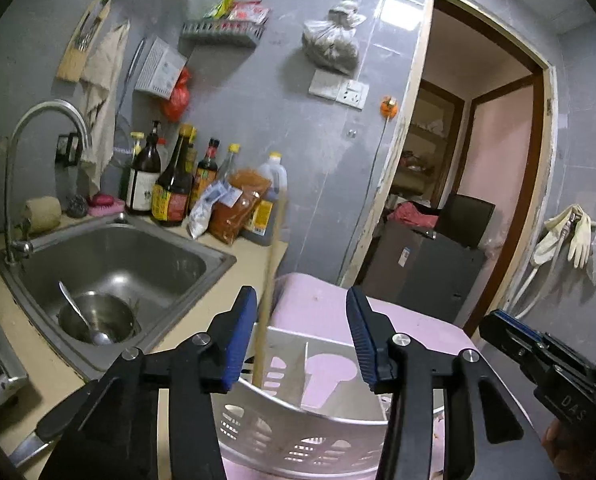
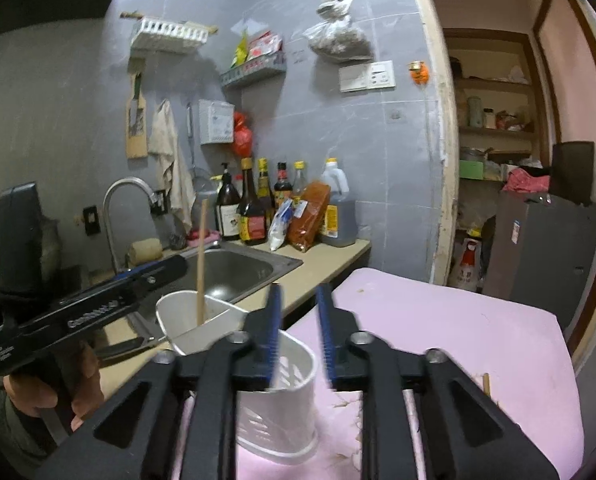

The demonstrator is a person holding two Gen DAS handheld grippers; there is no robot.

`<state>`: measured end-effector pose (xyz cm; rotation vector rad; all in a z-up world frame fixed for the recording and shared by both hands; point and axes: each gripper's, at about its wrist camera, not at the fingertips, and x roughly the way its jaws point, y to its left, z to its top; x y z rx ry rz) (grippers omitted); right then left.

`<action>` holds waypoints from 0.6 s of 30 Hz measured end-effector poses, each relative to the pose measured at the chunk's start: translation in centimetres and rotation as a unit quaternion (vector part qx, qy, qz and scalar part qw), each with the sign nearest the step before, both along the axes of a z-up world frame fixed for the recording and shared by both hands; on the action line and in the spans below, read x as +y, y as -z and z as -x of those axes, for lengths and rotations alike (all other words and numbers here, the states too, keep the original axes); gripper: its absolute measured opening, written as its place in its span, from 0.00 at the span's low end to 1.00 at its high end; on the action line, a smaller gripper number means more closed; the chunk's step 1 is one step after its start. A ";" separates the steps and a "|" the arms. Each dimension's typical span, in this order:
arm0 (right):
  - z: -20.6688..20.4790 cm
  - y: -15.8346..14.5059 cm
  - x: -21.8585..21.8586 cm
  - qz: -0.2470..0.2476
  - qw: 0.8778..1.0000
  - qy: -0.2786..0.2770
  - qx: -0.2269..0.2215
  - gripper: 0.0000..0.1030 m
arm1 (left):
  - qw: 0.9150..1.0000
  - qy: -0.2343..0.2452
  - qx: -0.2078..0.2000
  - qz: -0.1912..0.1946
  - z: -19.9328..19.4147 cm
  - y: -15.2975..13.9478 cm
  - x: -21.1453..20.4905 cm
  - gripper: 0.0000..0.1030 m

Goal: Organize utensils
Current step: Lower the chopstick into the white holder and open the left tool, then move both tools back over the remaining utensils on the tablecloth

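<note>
A long pale wooden chopstick (image 1: 266, 304) is seen standing nearly upright in a white slotted plastic utensil holder (image 1: 298, 436), which rests on a pink padded surface (image 1: 410, 328) beside the beige countertop (image 1: 37, 364). In the left wrist view the stick rises just inside the left pad of the left gripper (image 1: 301, 336); whether that pad touches it cannot be made out, and the blue-padded jaws are held well apart with nothing pressed between them. The holder's divided compartments are shown only in this view, directly below the jaws.

In the right wrist view the chopstick (image 2: 200, 264) is seen from the side, leaning slightly in the far end of the holder (image 2: 281, 396), with the left gripper (image 2: 169, 266) reaching toward it from the left, held by a hand (image 2: 49, 384). The right gripper (image 2: 300, 320) is poised above the near end of the holder, its jaws slightly parted and empty; its pads are blurred. In the left view the right gripper (image 1: 502, 322) appears only at the right edge.

A steel sink (image 1: 109, 256) holding a steel bowl (image 1: 97, 318) with a metal spoon (image 1: 82, 316) is shown clearly only in the left view. A row of dark sauce bottles (image 2: 253, 208) stands behind the sink against the grey tiled wall (image 2: 358, 140).
</note>
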<state>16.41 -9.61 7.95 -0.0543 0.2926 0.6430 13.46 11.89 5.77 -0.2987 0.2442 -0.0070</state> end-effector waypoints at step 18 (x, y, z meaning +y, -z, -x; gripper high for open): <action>5.5 -3.3 -10.6 -0.034 0.986 0.134 -0.089 1.00 | 0.996 0.066 -0.045 -0.049 3.1 -2.8 -7.9 0.97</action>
